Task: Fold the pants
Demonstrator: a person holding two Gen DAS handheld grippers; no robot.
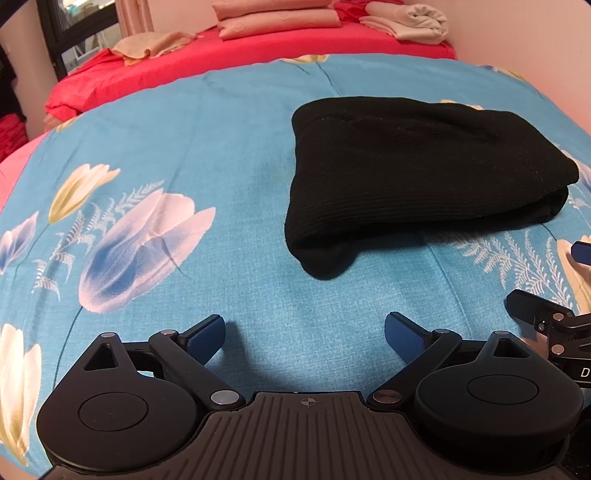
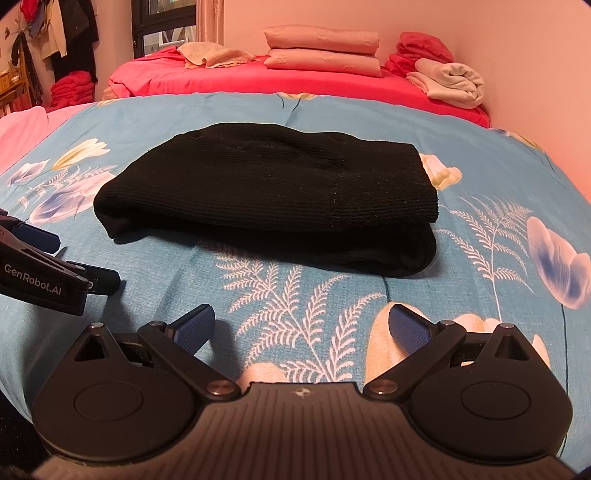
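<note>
Black ribbed pants (image 1: pixel 417 177) lie folded into a compact stack on the blue floral quilt (image 1: pixel 207 147); the right wrist view shows the same pants (image 2: pixel 273 195) ahead and slightly left. My left gripper (image 1: pixel 304 338) hovers open over bare quilt, short of the pants' near left corner, nothing between its blue pads. My right gripper (image 2: pixel 303 328) is also open and empty, a little back from the pants' front edge. The right gripper shows at the right edge of the left view (image 1: pixel 554 321), and the left gripper at the left edge of the right view (image 2: pixel 44 266).
Beyond the quilt (image 2: pixel 332 295) lies a red bedsheet (image 2: pixel 314 85) with stacked pink pillows (image 2: pixel 321 51), a beige towel (image 2: pixel 210 55) and folded light cloth (image 2: pixel 450 83) by the wall. A window and hanging clothes (image 2: pixel 55 33) are at far left.
</note>
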